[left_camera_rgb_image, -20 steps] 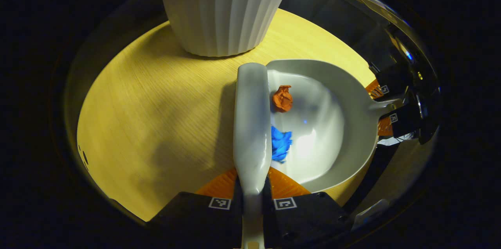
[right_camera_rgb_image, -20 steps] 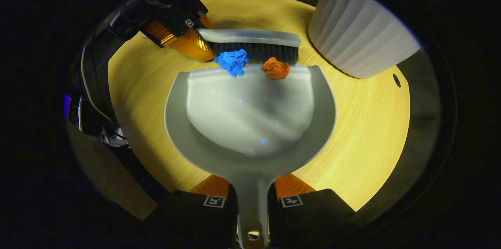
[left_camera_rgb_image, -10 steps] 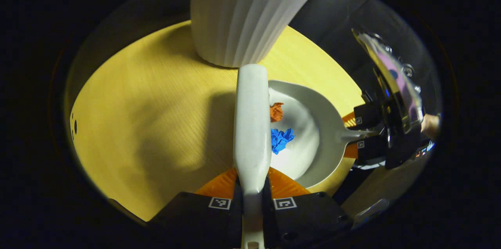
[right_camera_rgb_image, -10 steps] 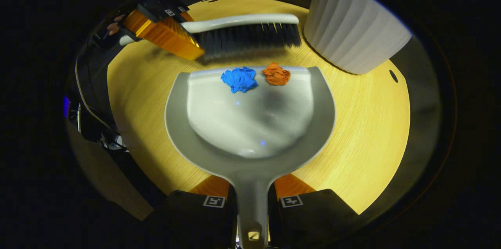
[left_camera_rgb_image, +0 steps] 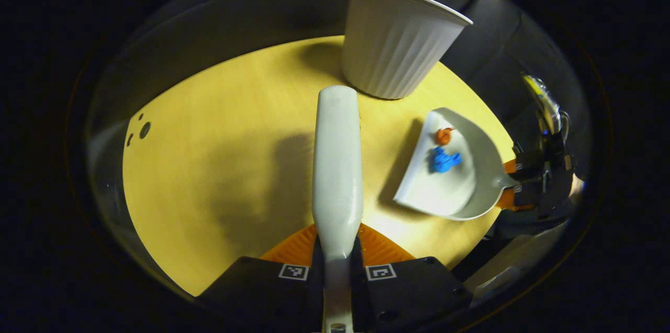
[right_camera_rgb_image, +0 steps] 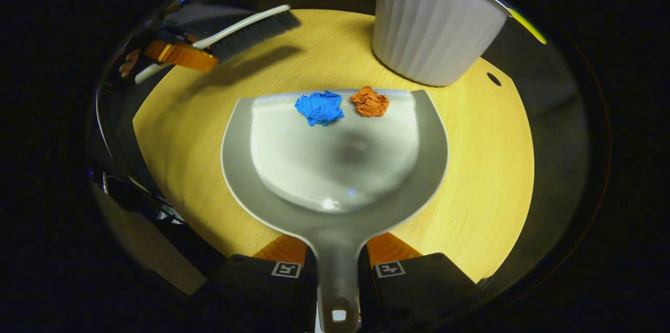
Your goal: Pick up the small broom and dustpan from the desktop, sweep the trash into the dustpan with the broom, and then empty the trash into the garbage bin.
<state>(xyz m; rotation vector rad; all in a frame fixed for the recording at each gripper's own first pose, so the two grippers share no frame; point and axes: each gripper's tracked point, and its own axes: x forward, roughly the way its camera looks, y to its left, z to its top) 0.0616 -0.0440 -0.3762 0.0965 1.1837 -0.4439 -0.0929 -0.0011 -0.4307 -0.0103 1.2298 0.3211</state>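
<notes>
My left gripper (left_camera_rgb_image: 337,265) is shut on the handle of the small white broom (left_camera_rgb_image: 337,165), which points away over the wooden desktop. My right gripper (right_camera_rgb_image: 337,270) is shut on the handle of the grey dustpan (right_camera_rgb_image: 335,202). A blue paper ball (right_camera_rgb_image: 319,108) and an orange paper ball (right_camera_rgb_image: 370,102) lie in the pan near its front lip. The left gripper view has the dustpan (left_camera_rgb_image: 471,186) lifted off the desk at the right, casting a shadow. The right gripper view has the broom (right_camera_rgb_image: 246,34) raised at the far left. The white ribbed garbage bin (right_camera_rgb_image: 429,29) stands beyond the pan.
The bin (left_camera_rgb_image: 392,45) stands at the far side of the round yellow desktop (left_camera_rgb_image: 220,155), close to the black booth wall. Small holes (left_camera_rgb_image: 145,129) mark the desk near its left edge. The desk edge drops away at the near right.
The broom has lifted and pulled back left, away from the dustpan. The dustpan has risen off the desk with both paper balls in it and turned toward the bin.
</notes>
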